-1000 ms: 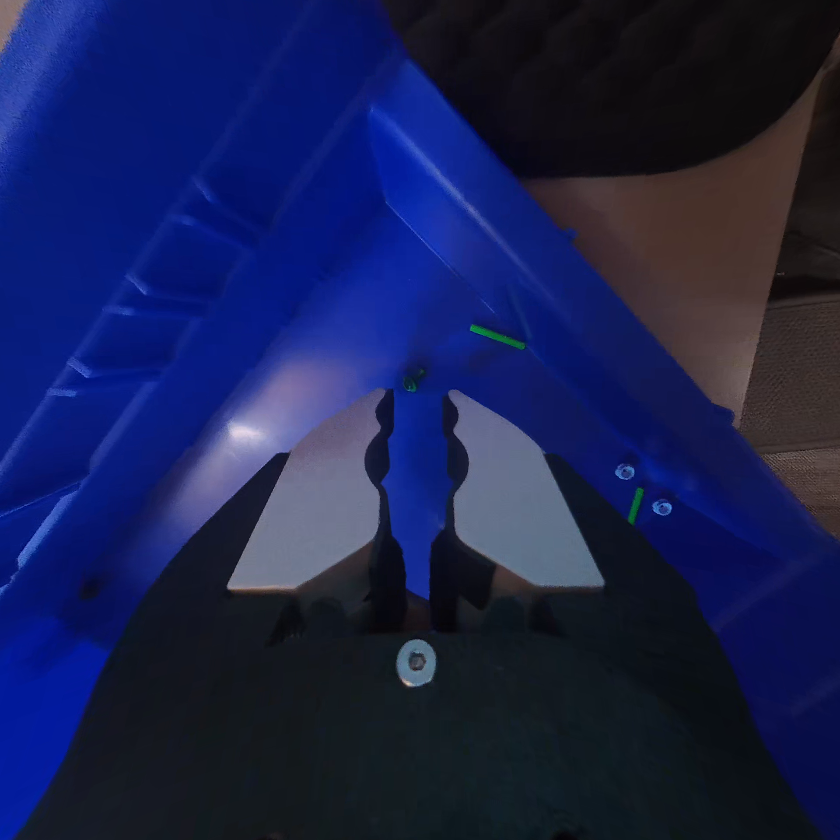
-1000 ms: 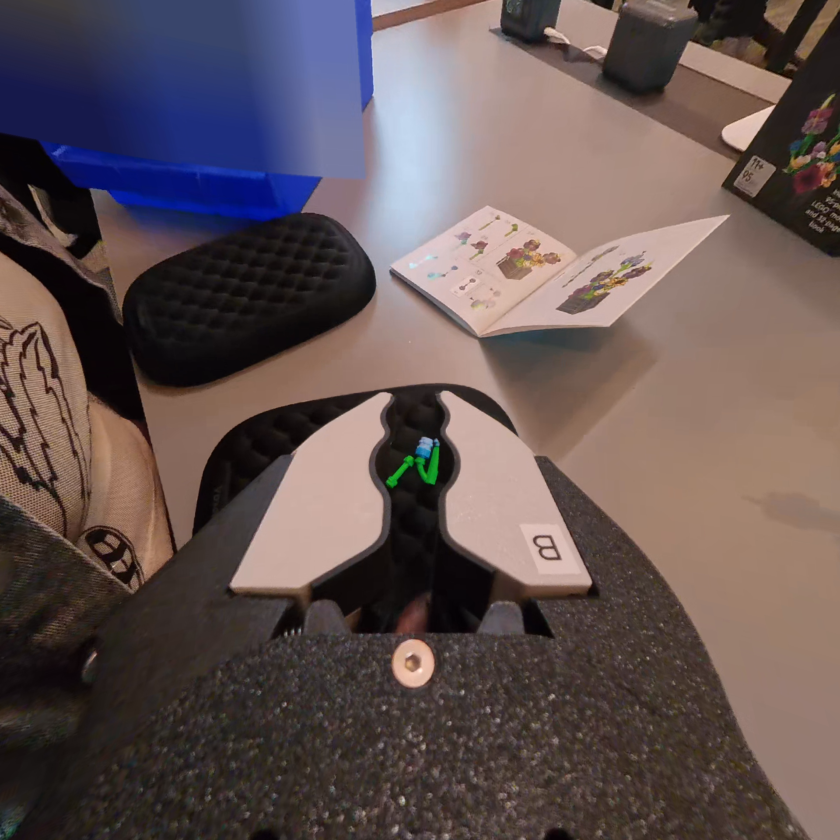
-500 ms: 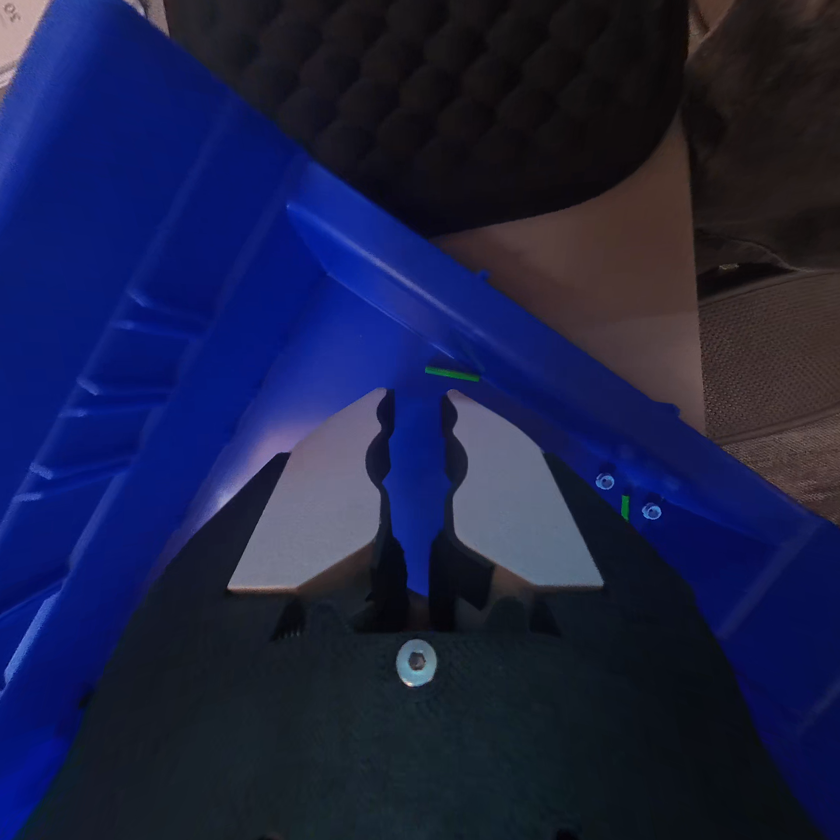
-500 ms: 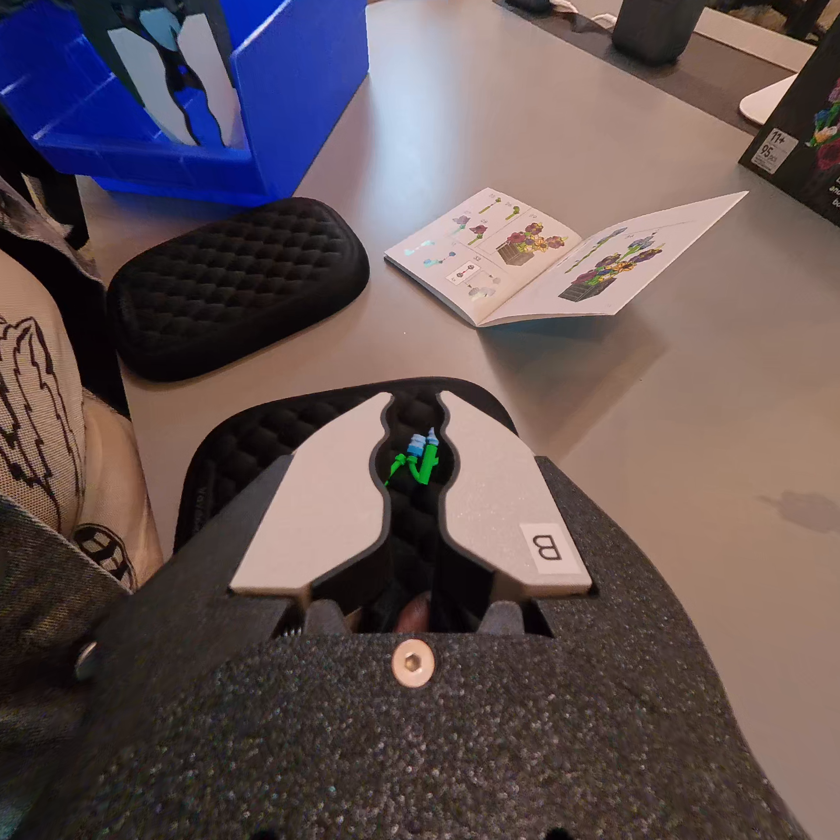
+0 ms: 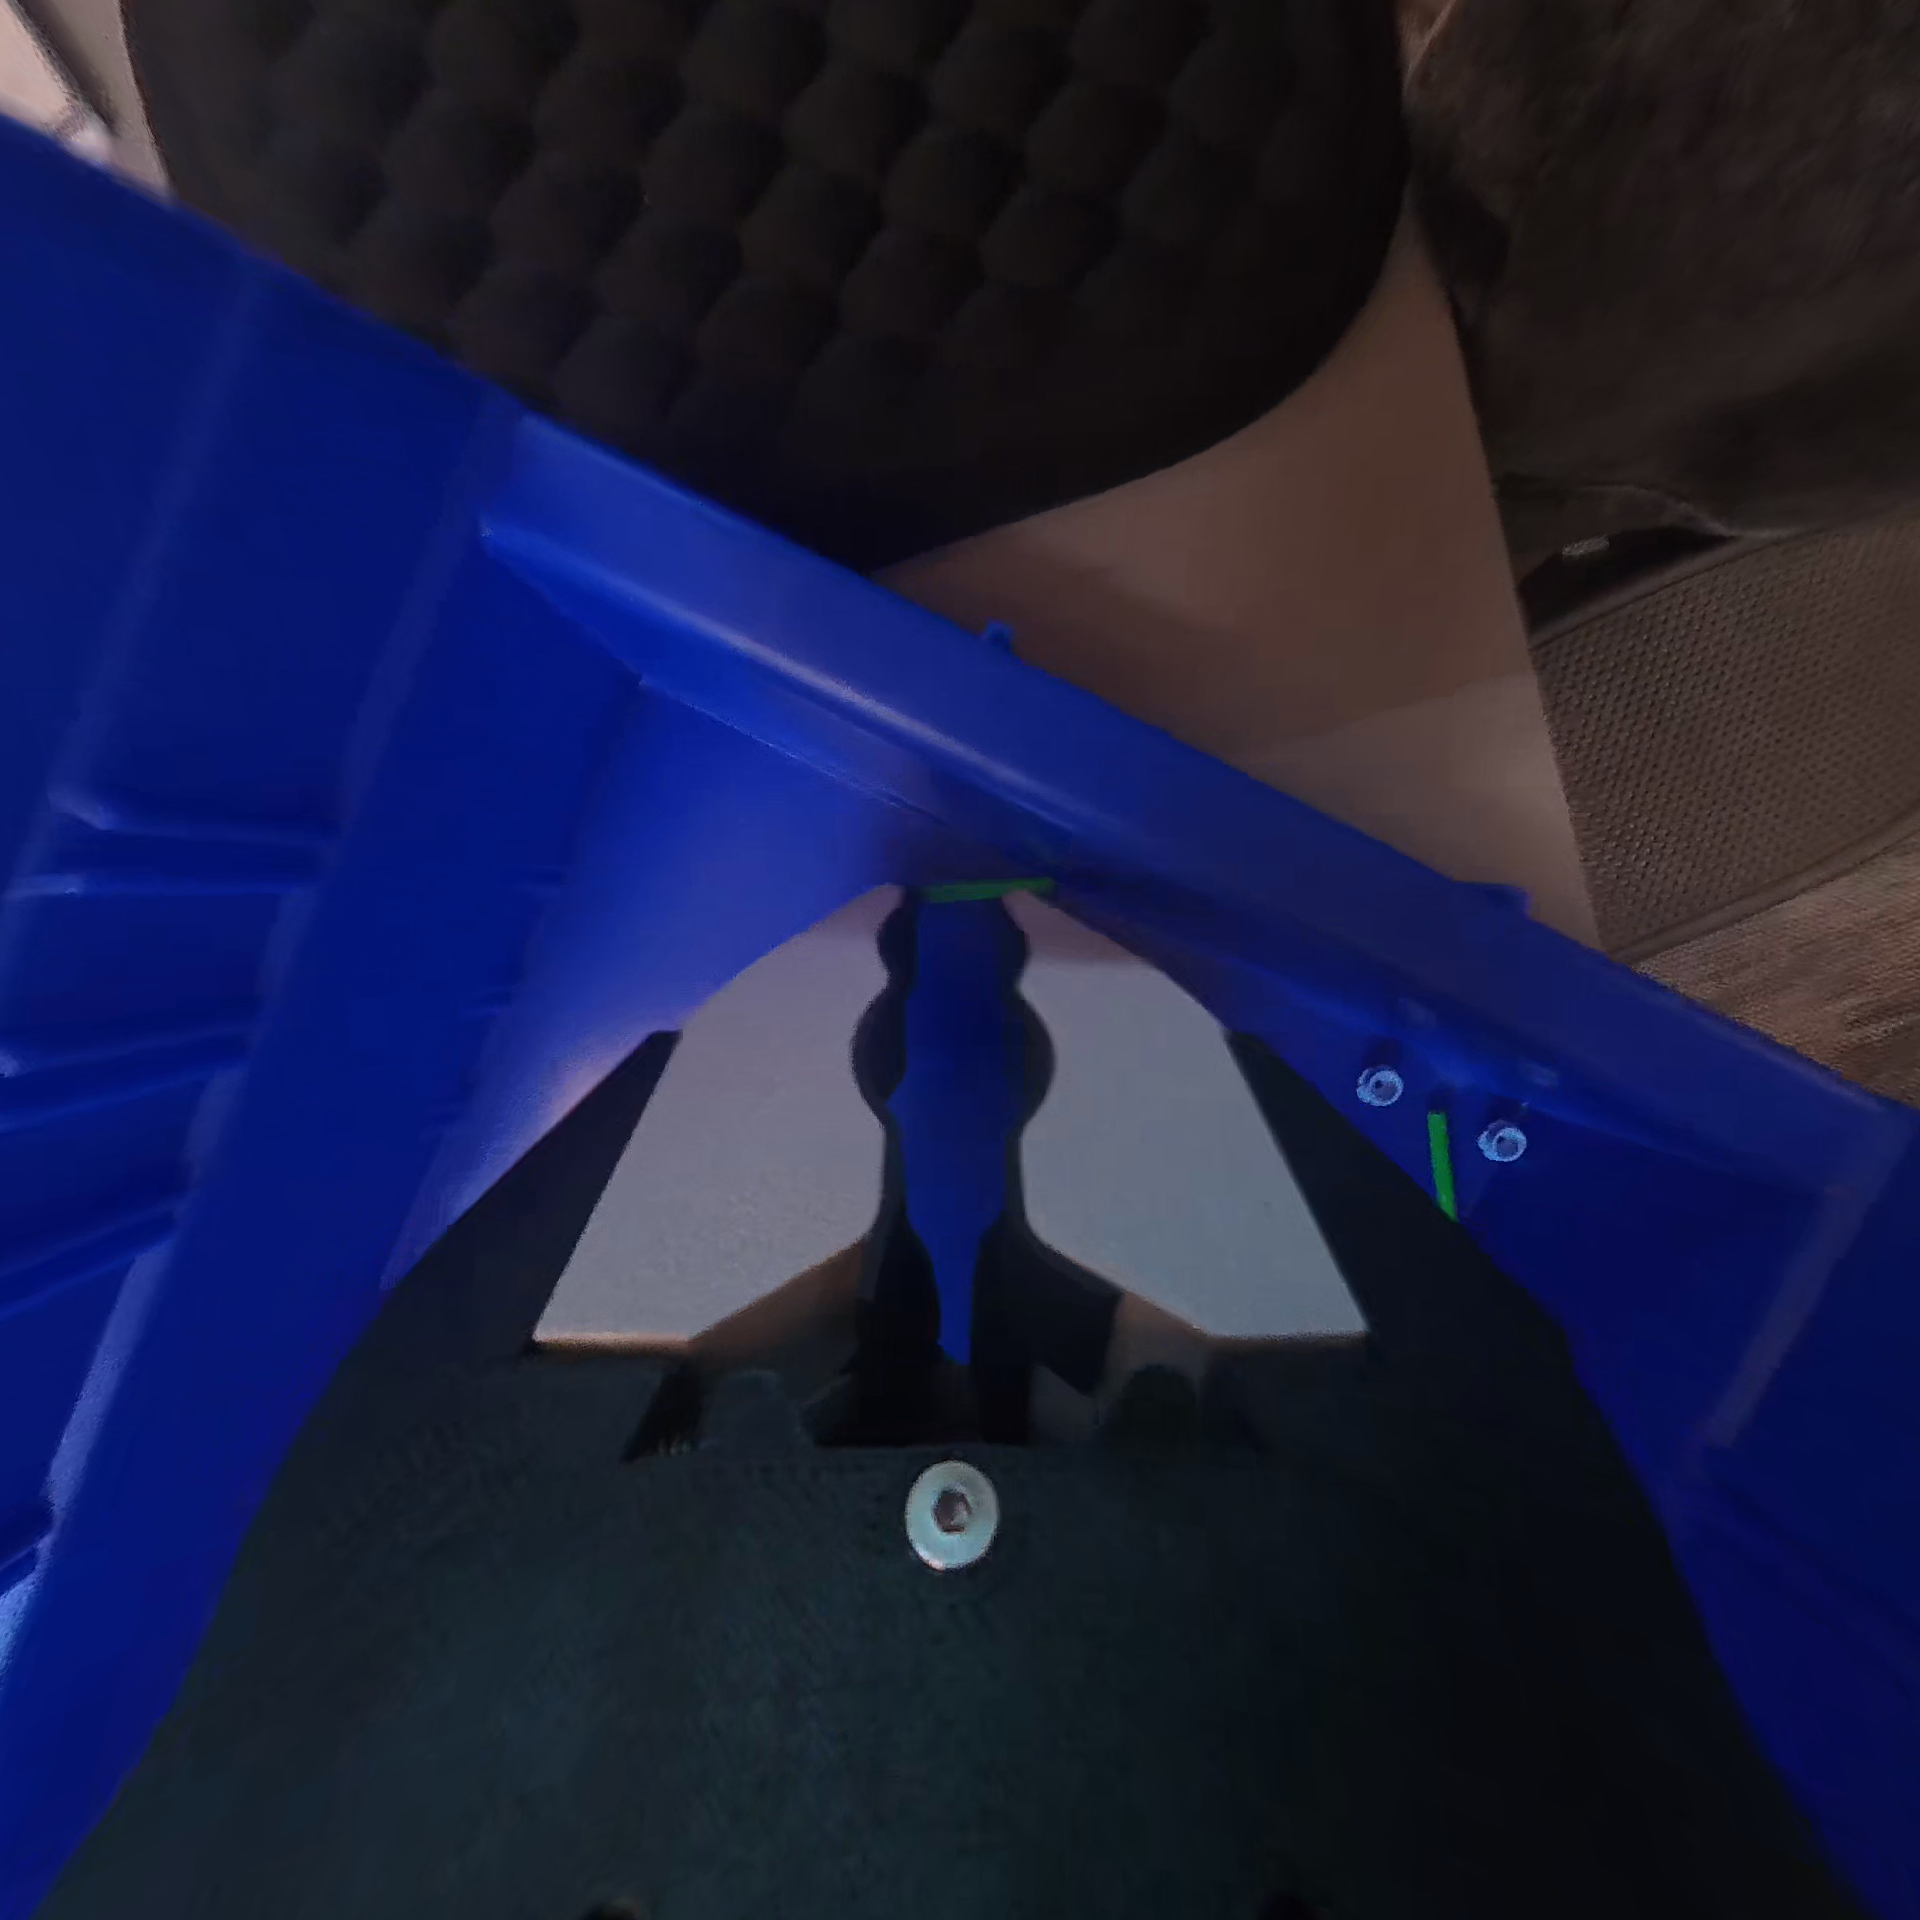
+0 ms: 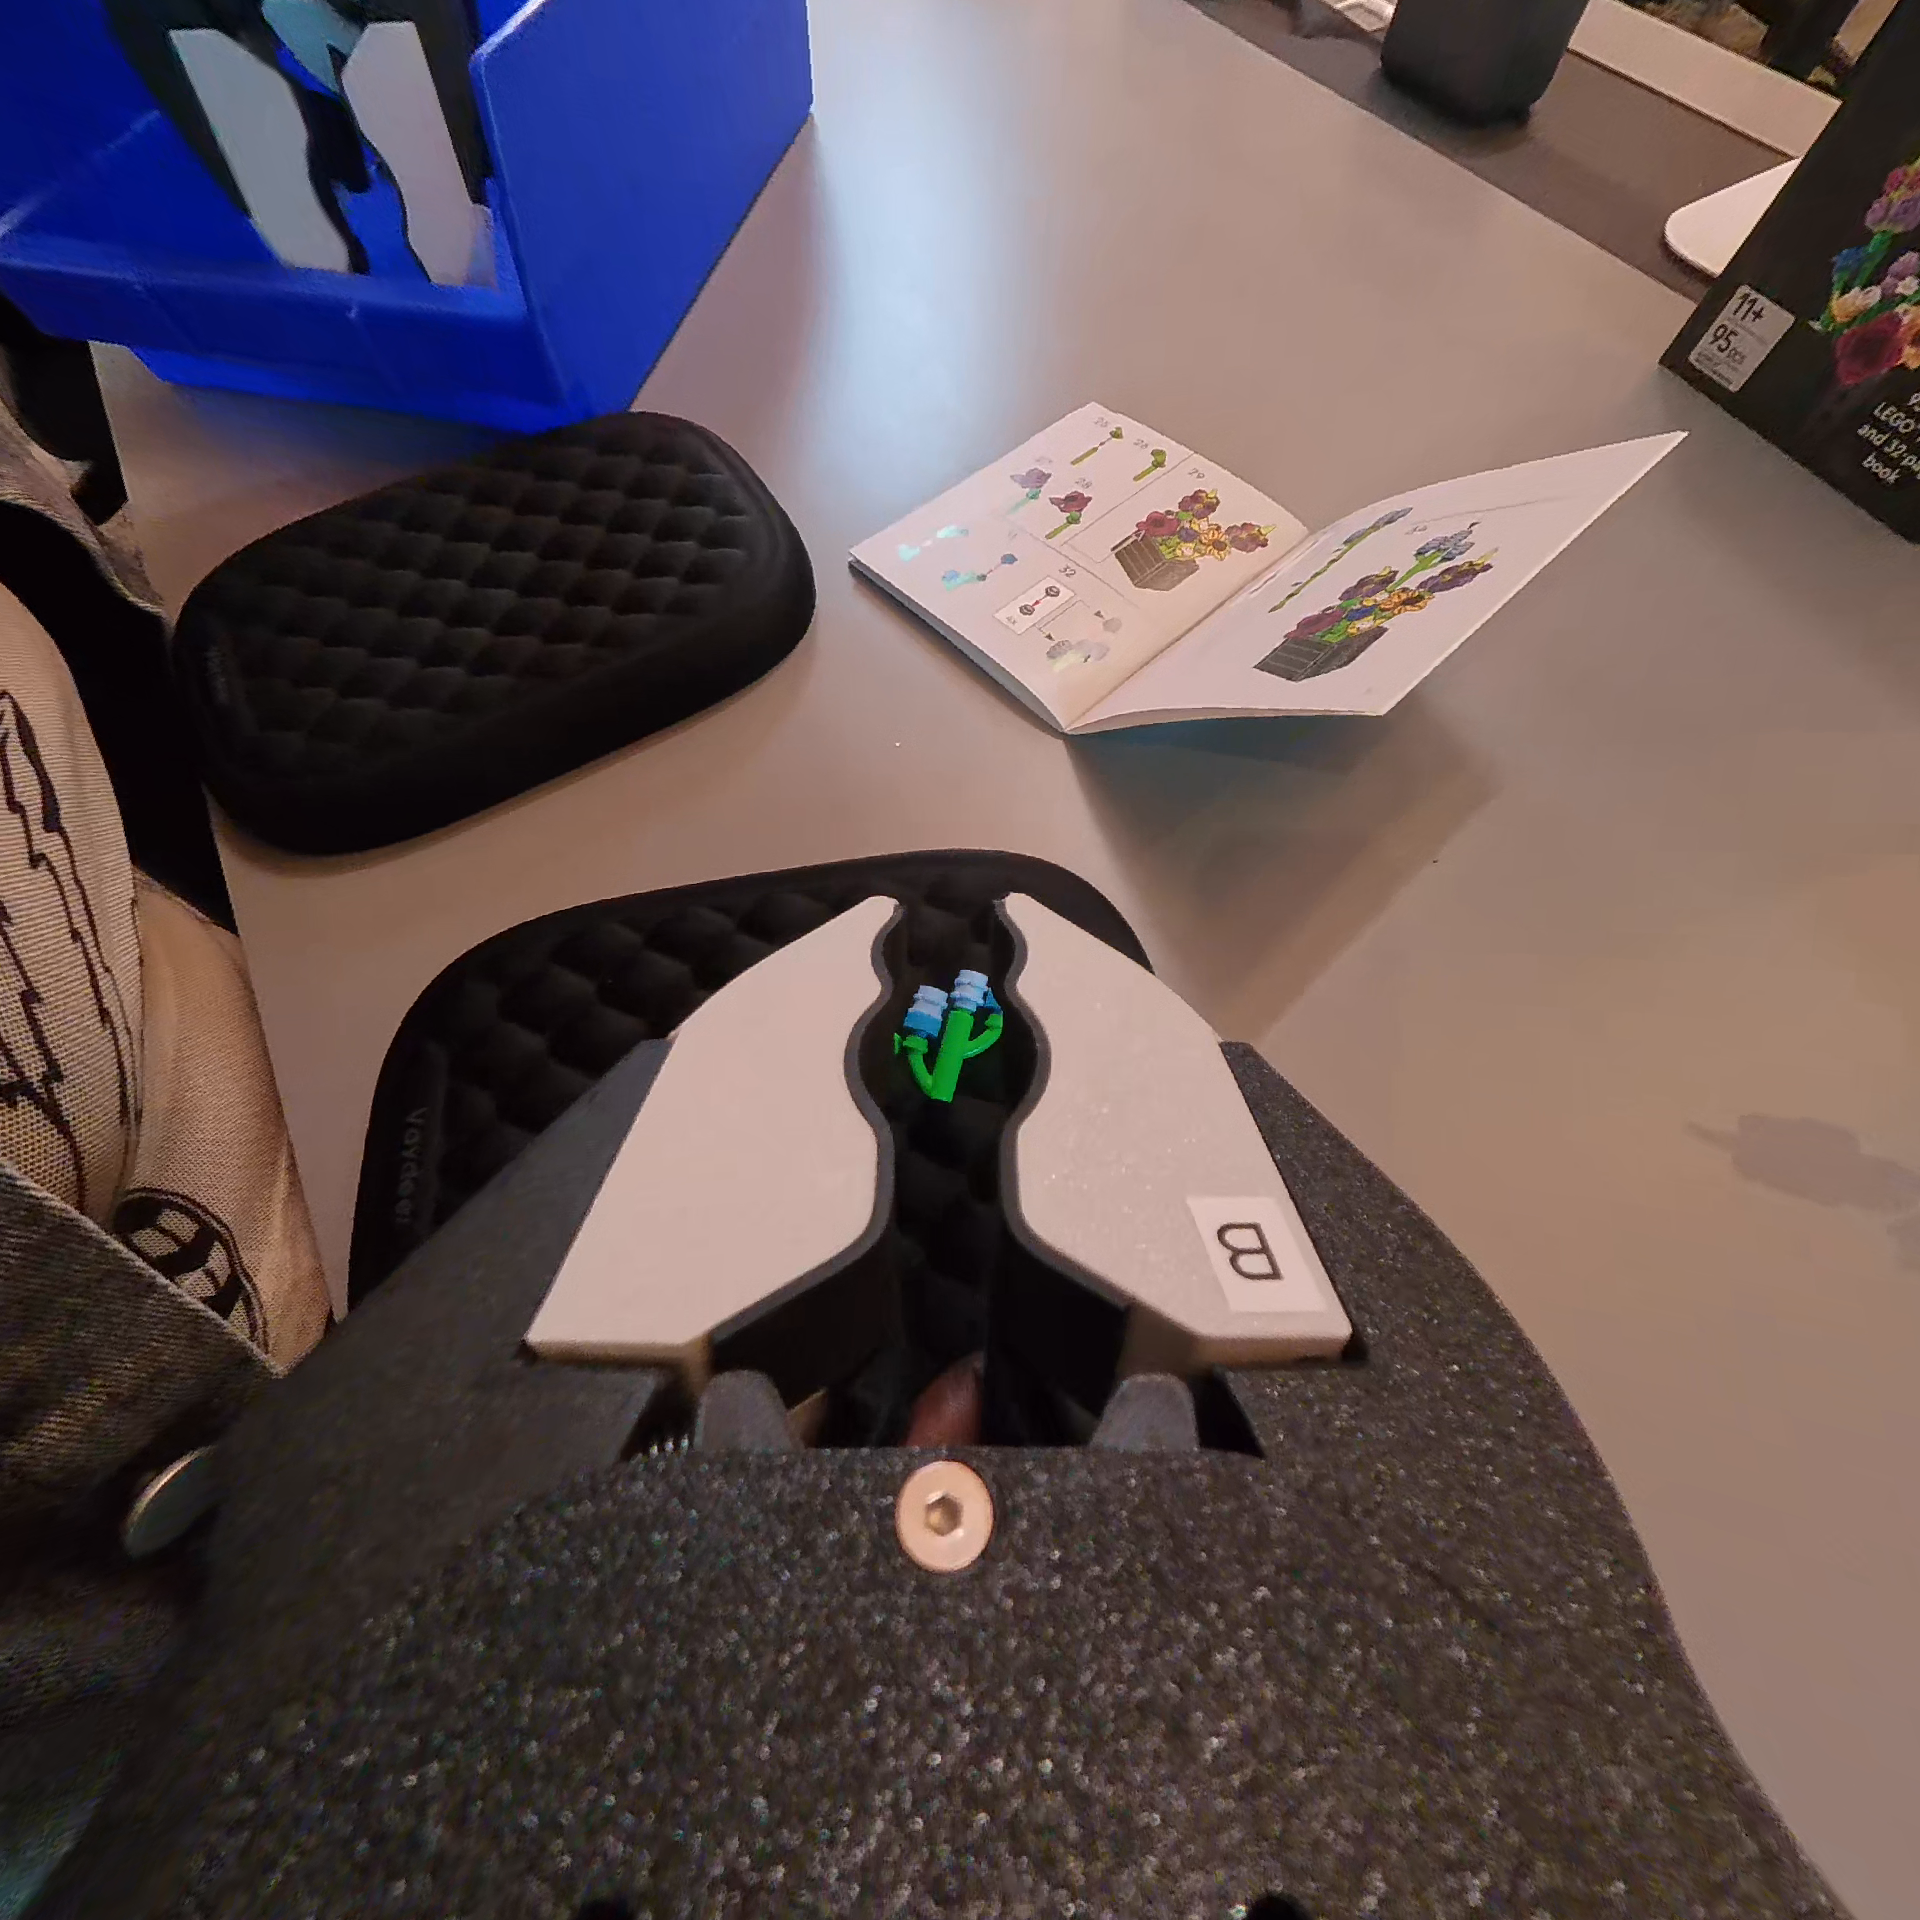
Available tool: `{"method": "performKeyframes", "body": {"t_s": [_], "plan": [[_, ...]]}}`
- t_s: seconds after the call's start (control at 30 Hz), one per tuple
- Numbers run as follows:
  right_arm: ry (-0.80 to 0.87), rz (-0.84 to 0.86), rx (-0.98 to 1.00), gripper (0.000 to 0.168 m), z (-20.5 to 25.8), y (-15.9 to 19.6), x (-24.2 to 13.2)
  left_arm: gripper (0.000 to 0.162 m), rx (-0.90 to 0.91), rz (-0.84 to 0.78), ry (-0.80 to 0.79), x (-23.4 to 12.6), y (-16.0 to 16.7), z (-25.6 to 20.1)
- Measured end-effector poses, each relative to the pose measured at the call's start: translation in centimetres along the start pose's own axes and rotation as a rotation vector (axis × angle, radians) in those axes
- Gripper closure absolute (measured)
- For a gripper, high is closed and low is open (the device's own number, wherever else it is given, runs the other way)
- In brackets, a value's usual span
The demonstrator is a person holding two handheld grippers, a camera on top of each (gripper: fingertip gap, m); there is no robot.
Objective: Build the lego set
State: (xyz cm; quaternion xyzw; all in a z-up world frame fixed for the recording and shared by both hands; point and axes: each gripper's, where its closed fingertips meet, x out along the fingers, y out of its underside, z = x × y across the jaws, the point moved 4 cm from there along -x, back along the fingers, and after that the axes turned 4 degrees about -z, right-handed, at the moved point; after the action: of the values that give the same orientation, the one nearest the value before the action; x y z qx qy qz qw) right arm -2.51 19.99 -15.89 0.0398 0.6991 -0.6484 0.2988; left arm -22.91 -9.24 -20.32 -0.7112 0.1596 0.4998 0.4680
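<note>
My left gripper is open inside the blue bin, close to its corner. A thin green rod lies across its fingertips at the foot of the bin wall, not gripped. Another green rod and two clear round pieces lie to the right. The left gripper also shows in the right wrist view, pointing down into the bin. My right gripper holds a small green stem with light blue flowers between its narrowly spaced jaws, above a black pad.
An open instruction booklet lies on the grey table. A second black quilted pad sits in front of the bin and shows behind the bin wall. The dark set box stands far right. A person's clothing is at left.
My left gripper has moved forward into the bin corner, bringing the green rod to its fingertips. My right gripper has tilted slightly, and the green stem has turned between its jaws.
</note>
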Motion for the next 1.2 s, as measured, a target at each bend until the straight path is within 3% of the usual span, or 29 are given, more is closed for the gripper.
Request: {"method": "performKeyframes", "body": {"t_s": [0.07, 0.17, 0.27, 0.37, 0.47, 0.6, 0.7, 0.93, 1.07, 1.2], "plan": [[0.005, 0.002, -0.007, 0.154, 0.0, 0.0, 0.0, 0.156, -0.036, 0.051, -0.012, -0.4, 0.6, 0.3], [0.008, 0.006, -0.004, 0.154, -0.1, 0.1, -0.1, 0.156, -0.077, 0.104, -0.042, -1.3, 1.5, 0.4], [0.004, -0.001, 0.005, 0.154, -0.3, -0.1, 0.0, 0.154, -0.108, 0.027, -0.055, -2.3, 0.8, 0.1], [-0.006, -0.014, 0.006, 0.154, -0.3, -0.4, 0.1, 0.143, -0.021, -0.104, -0.059, -2.4, -0.4, -0.2], [-0.011, -0.012, -0.005, 0.154, -0.2, -0.5, 0.3, 0.137, 0.079, -0.05, -0.042, -1.5, 0.0, -0.2], [-0.005, -0.011, -0.019, 0.154, -0.1, -0.6, 0.0, 0.139, 0.137, 0.053, 0.049, -0.9, 1.6, -0.7], [0.012, -0.016, -0.017, 0.154, -0.2, -0.5, -0.3, 0.15, 0.154, 0.043, 0.079, -0.8, 1.6, -1.0], [0.023, -0.027, -0.021, 0.155, -0.2, -0.3, -0.4, 0.158, 0.07, 0.049, 0.089, -0.8, 1.7, -1.4], [0.02, -0.049, -0.022, 0.155, -0.1, -0.4, -0.8, 0.158, -0.078, 0.083, 0.096, -1.0, 1.8, -1.4], [-0.003, -0.082, 0.002, 0.155, 0.1, -0.6, -0.9, 0.159, -0.236, 0.058, -0.047, -3.2, 1.7, -0.4]]}}
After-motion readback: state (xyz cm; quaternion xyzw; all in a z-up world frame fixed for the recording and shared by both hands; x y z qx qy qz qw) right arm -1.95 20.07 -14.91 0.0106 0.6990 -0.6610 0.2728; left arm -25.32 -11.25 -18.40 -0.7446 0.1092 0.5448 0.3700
